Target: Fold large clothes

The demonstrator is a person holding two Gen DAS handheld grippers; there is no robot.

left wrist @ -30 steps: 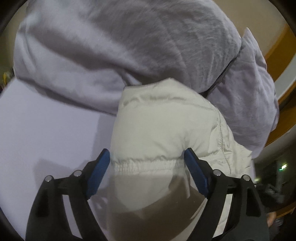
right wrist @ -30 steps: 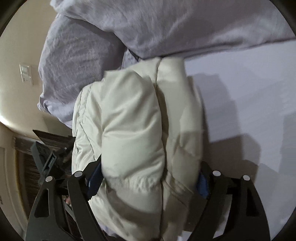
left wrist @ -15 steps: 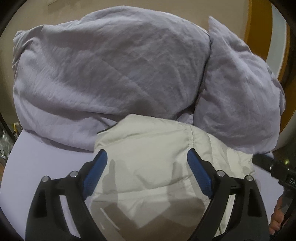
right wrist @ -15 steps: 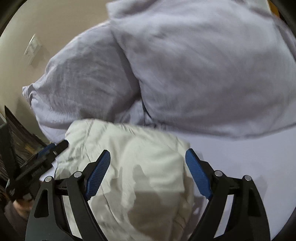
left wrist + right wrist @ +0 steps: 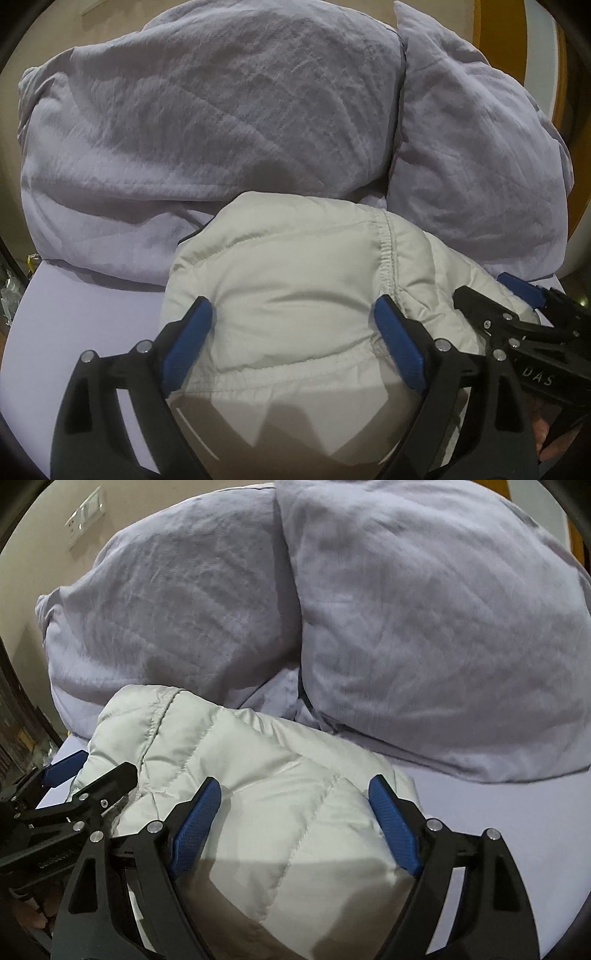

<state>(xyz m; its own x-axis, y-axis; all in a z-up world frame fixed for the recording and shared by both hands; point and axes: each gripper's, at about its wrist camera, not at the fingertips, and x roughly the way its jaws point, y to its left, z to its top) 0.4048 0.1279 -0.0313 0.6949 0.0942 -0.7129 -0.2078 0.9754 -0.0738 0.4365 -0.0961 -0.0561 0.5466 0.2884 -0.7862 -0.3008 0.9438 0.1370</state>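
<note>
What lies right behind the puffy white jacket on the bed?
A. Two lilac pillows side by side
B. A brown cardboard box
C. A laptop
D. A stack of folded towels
A: behind the jacket two crumpled lilac pillows lean side by side, on the same lilac sheet the jacket rests on.

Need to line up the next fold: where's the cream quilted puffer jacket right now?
The cream quilted puffer jacket lies bundled on the lilac bed sheet, against the two lilac pillows, low-centre in both wrist views.
</note>
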